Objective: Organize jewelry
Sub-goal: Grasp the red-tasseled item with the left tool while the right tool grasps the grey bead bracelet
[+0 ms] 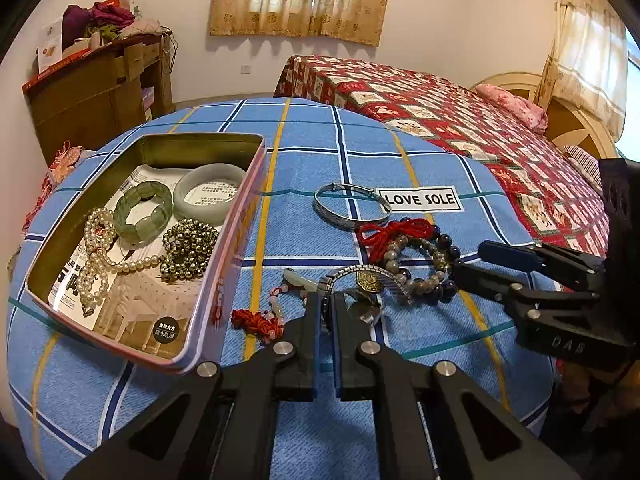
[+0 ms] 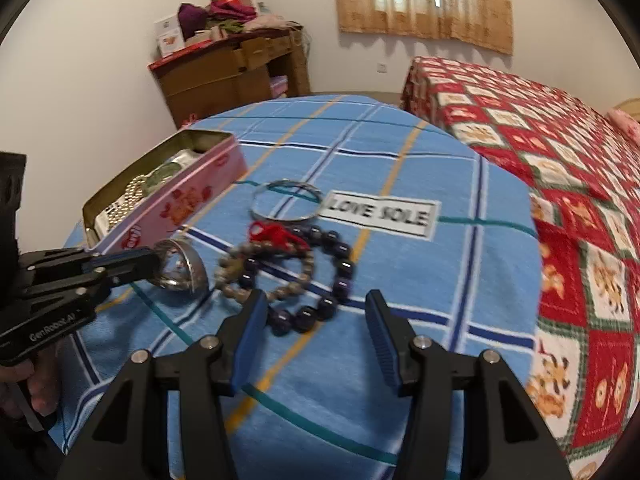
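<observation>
The metal watch [image 1: 362,280] is pinched by the left gripper [image 1: 327,300] on the blue cloth [image 1: 304,152], beside the tin [image 1: 224,280]. The right gripper [image 2: 316,304] is spread wide over the dark bead bracelet [image 2: 320,308]. The watch should be lifted slowly so nothing gets dragged.

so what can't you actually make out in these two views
- Watch face: left wrist view, left gripper fingers cover it.
- Tin contents: right wrist view, near wall hides most.
- Purple bead bracelet: right view, motion blur smears the beads.
- Tin liner text: too small.
</observation>
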